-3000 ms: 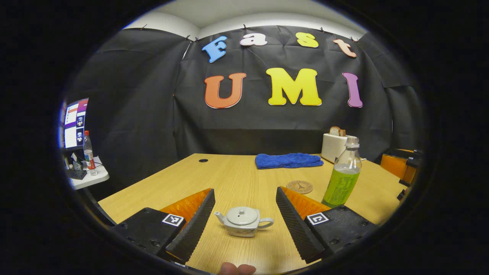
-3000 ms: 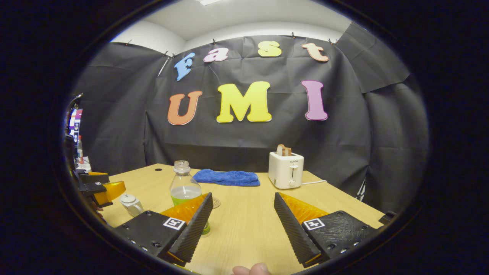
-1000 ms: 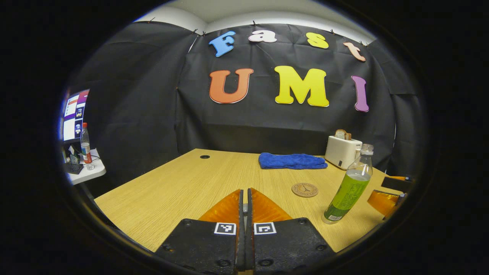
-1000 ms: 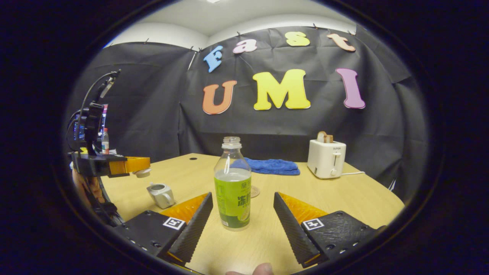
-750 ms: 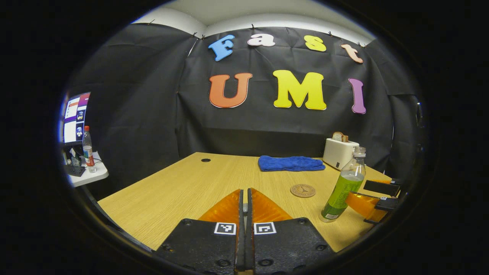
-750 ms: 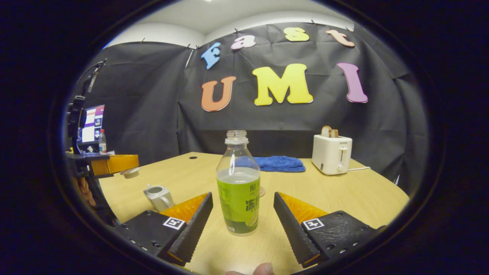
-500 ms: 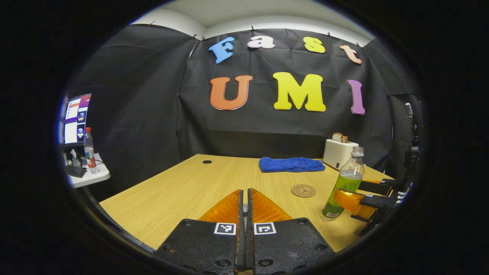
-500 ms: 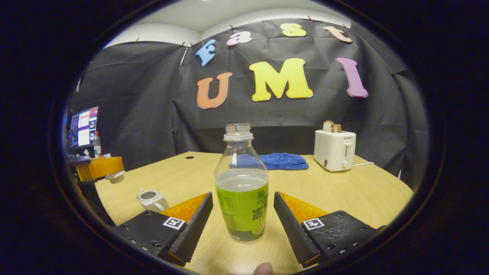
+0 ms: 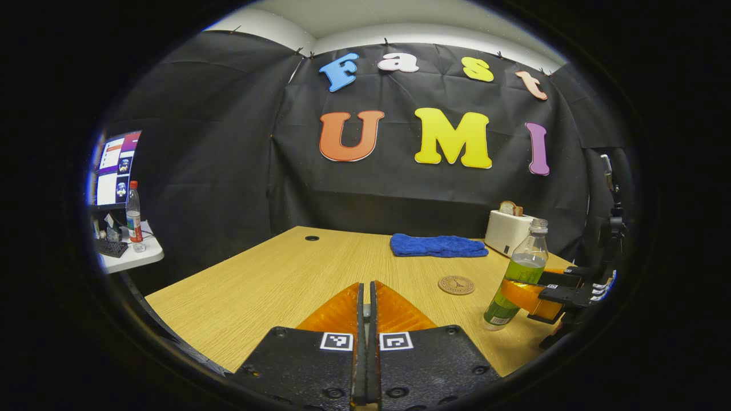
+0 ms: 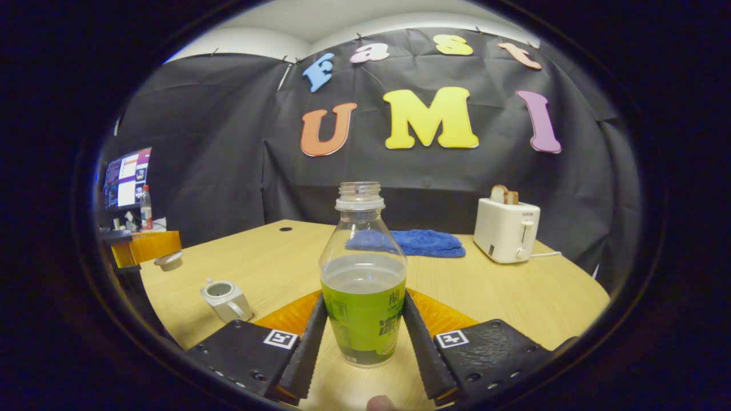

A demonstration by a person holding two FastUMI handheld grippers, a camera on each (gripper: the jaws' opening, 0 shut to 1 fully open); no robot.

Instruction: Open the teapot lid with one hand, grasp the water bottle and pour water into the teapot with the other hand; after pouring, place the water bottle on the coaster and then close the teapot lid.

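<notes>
2 fingers of right gripper (image 10: 364, 337) pressed on uncapped water bottle (image 10: 364, 297), green label unreadable, upright on table (image 10: 514, 297), right of lidless teapot (image 10: 225, 299). Left gripper (image 9: 365, 342) closed on lid (image 10: 169, 260).

Each gripper, the left gripper (image 9: 365, 297) and the right gripper (image 10: 363, 325), has 2 wedge-shaped fingers with ribbed inner faces. Behind them sit textured black blocks with round screws, and each block carries 1 small square black-and-white marker. A fingertip (image 10: 379, 404) of the person shows at the bottom edge.
</notes>
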